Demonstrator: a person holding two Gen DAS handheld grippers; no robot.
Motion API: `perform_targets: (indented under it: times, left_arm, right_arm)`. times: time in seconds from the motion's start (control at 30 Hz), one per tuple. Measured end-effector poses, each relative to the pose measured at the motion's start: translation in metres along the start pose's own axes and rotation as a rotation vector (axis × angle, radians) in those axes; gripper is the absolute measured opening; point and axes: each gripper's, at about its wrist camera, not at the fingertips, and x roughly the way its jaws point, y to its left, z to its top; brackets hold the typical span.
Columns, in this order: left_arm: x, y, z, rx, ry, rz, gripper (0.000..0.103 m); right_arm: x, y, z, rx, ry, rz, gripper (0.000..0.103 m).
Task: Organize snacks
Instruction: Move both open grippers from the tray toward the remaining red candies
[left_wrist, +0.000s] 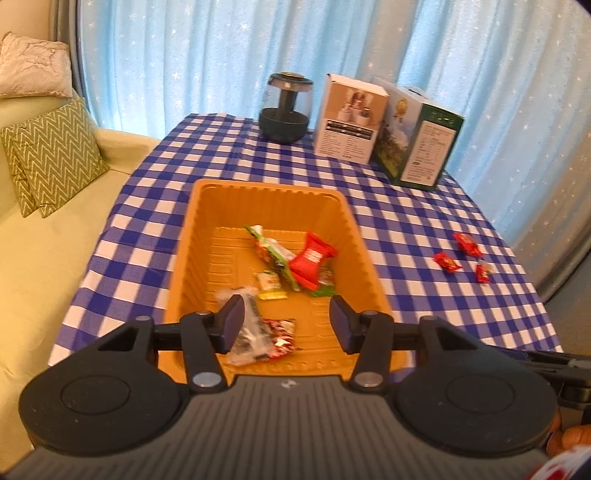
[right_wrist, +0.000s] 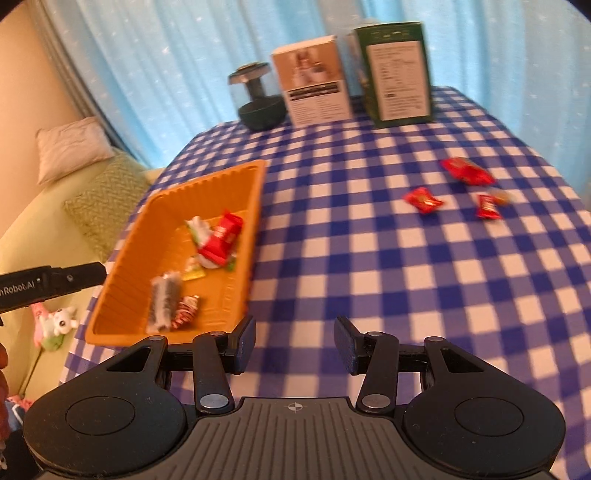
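An orange tray (left_wrist: 273, 192) sits on the blue checked tablecloth and holds several wrapped snacks, among them a red packet (left_wrist: 313, 259) and a clear dark one (left_wrist: 247, 332). My left gripper (left_wrist: 286, 319) is open and empty, hovering over the tray's near end. In the right wrist view the tray (right_wrist: 255, 184) lies to the left. My right gripper (right_wrist: 295, 345) is open and empty above the cloth, right of the tray's near corner. Three red candies (right_wrist: 423, 200) (right_wrist: 466, 170) (right_wrist: 487, 207) lie loose on the cloth at the far right; they also show in the left wrist view (left_wrist: 447, 262).
A dark glass jar (left_wrist: 285, 107), a white box (left_wrist: 351, 118) and a green box (left_wrist: 417, 136) stand at the table's far edge before blue curtains. A green sofa with cushions (left_wrist: 51, 162) is left of the table. The left gripper's body (right_wrist: 51, 282) shows at the left.
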Motion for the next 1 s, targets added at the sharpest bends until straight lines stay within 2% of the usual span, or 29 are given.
perform_targets:
  times: [0.23, 0.53, 1.0]
  left_arm:
    - [-0.011, -0.035, -0.012, 0.021, -0.015, -0.052, 0.063]
    - [-0.015, -0.082, -0.016, 0.067, -0.012, -0.117, 0.072]
    - [-0.003, -0.137, -0.02, 0.136, 0.022, -0.184, 0.076]
  right_arm:
    - [-0.038, -0.028, -0.011, 0.04, -0.041, -0.078, 0.047]
    - [-0.069, -0.062, -0.018, 0.103, -0.079, -0.139, 0.047]
    - [-0.096, -0.1, -0.017, 0.186, -0.128, -0.193, 0.047]
